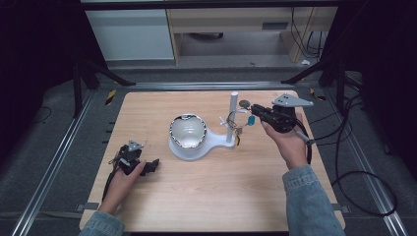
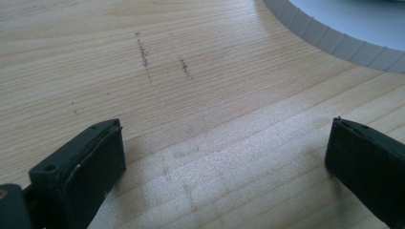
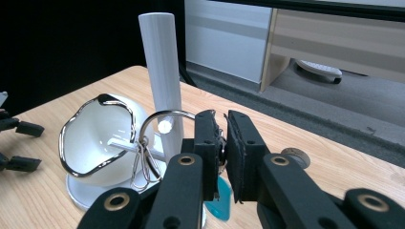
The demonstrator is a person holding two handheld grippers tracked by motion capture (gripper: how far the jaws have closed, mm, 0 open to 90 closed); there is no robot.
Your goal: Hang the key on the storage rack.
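A white stand [image 1: 189,150] carries a chrome-rimmed bowl [image 1: 188,130] and an upright post [image 1: 232,115] with thin side pegs. My right gripper [image 1: 255,110] is held up beside the post, to its right. In the right gripper view the jaws [image 3: 223,119] are shut on a metal key ring [image 3: 162,117], and the ring's loop circles the tip of a peg. Smaller wire rings dangle from it. A teal tag [image 3: 220,200] hangs below the jaws. My left gripper [image 1: 147,164] rests open on the table left of the stand, with only bare wood between its fingers [image 2: 224,138].
A small grey disc [image 1: 244,103] lies on the table behind the post. The stand's ribbed base edge [image 2: 334,33] is close ahead of the left jaws. Cables [image 1: 364,177] trail off the table's right side. Metal rails [image 1: 59,147] run along both sides.
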